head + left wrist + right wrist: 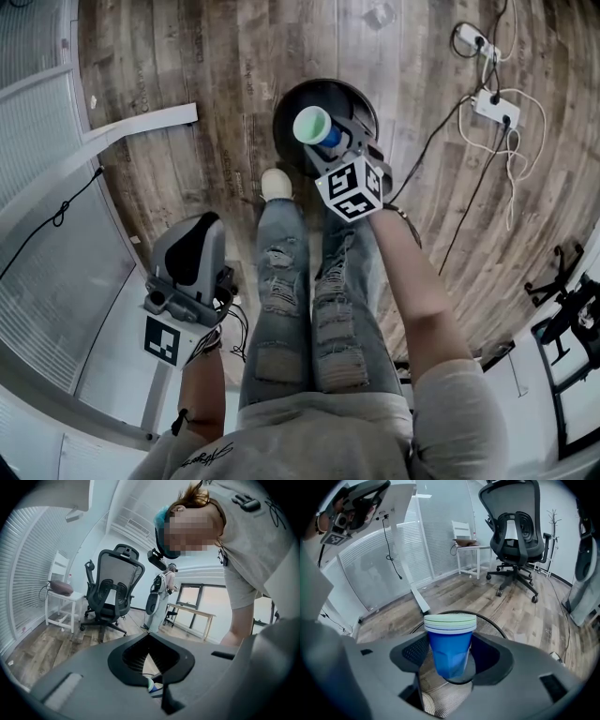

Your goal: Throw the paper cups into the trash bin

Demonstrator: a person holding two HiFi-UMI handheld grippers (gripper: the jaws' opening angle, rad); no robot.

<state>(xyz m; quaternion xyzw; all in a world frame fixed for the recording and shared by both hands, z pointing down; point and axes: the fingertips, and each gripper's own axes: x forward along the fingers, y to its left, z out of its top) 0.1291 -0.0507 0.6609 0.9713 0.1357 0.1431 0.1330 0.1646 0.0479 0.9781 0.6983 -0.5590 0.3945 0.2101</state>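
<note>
Head view: the right gripper (330, 142) is clenched on the stacked paper cups (310, 124), held over the open mouth of the round trash bin (364, 101) on the wooden floor. Power strips (495, 108) with cables lie to its right, and a white desk foot (141, 122) to its left. The left gripper (199, 234) hangs beside the left leg.

Left gripper view: its jaws meet, with nothing between them.

Right gripper view: the cups sit between the jaws above the bin's mesh rim. Open floor lies between the bin and an office chair (515, 541).
</note>
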